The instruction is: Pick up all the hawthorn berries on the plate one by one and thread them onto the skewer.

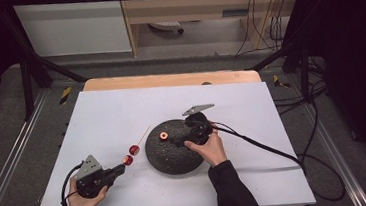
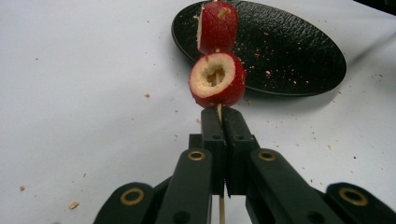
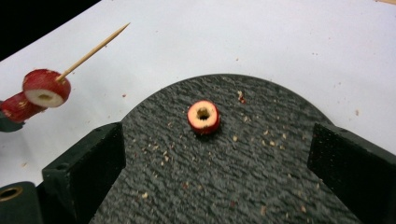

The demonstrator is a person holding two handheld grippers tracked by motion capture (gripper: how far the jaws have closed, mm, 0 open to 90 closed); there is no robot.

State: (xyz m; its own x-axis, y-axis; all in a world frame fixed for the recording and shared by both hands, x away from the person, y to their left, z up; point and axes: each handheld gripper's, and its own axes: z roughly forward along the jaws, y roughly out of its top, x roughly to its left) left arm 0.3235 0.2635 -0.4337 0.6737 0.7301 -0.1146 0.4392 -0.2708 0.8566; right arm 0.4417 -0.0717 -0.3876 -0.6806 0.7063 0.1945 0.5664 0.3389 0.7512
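The left gripper [image 1: 118,172] has its jaws pressed together on the blunt end of a thin wooden skewer [image 2: 219,112], just short of the black plate [image 1: 163,157] on its near-left side. The skewer's long axis runs away from the jaws, up and to the right across the white table [image 1: 121,113] in the high view, and its bare sharpened tip [image 3: 125,25] points toward the far edge of the table, passing just beside the plate's left rim.

Two red fruit slices are threaded on it — the nearer slice [image 2: 217,80] sits just beyond the jaw tips, its pale cored face turned back toward the gripper, and the second slice [image 2: 217,25] sits just past it along the stick, at the plate's left rim. From there to the tip the skewer is bare.

The right gripper [image 1: 173,139] hovers over the plate with its jaws spread wide and nothing between the pads. A third red slice [image 3: 203,116] lies flat on the plate ahead of those jaws, near the plate's far left part, its cored hole facing up. Crumbs are scattered over the plate and the table around it.
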